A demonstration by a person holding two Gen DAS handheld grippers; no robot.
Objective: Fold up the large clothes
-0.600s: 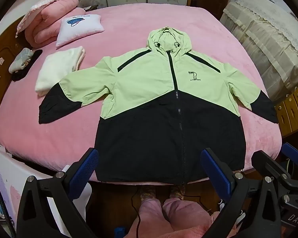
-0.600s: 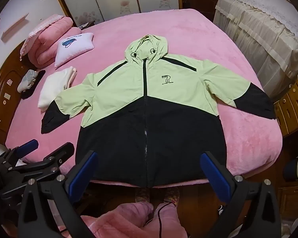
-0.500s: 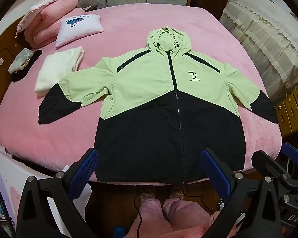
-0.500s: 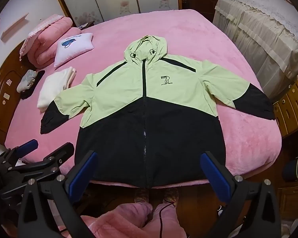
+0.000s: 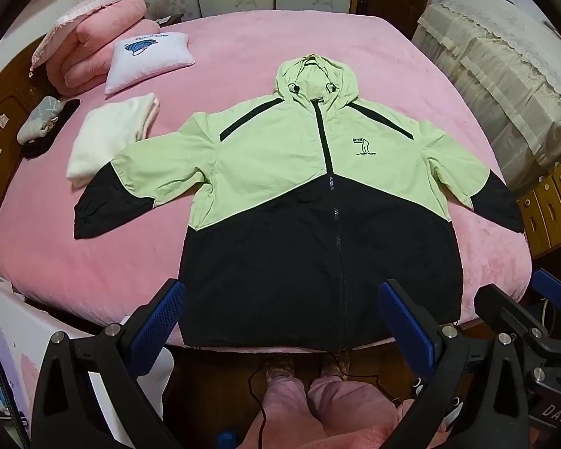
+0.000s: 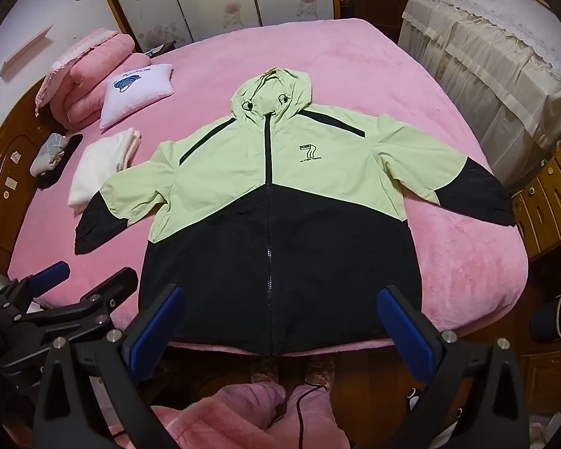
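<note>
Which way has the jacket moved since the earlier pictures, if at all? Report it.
No. The jacket has not shifted: its sleeve still meets the white folded towel, its hem at the bed's near edge.

Beside my pink bed's point(image 5: 93, 262) wooden headboard point(image 5: 3, 119): rolled pink quilt point(image 5: 93, 56), printed cushion point(image 5: 149, 60), folded white towel point(image 5: 108, 138).

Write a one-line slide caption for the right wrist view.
Open right gripper above a green-and-black hooded jacket spread flat, zipped, on a pink bed, sleeves out, nothing folded yet.
</note>
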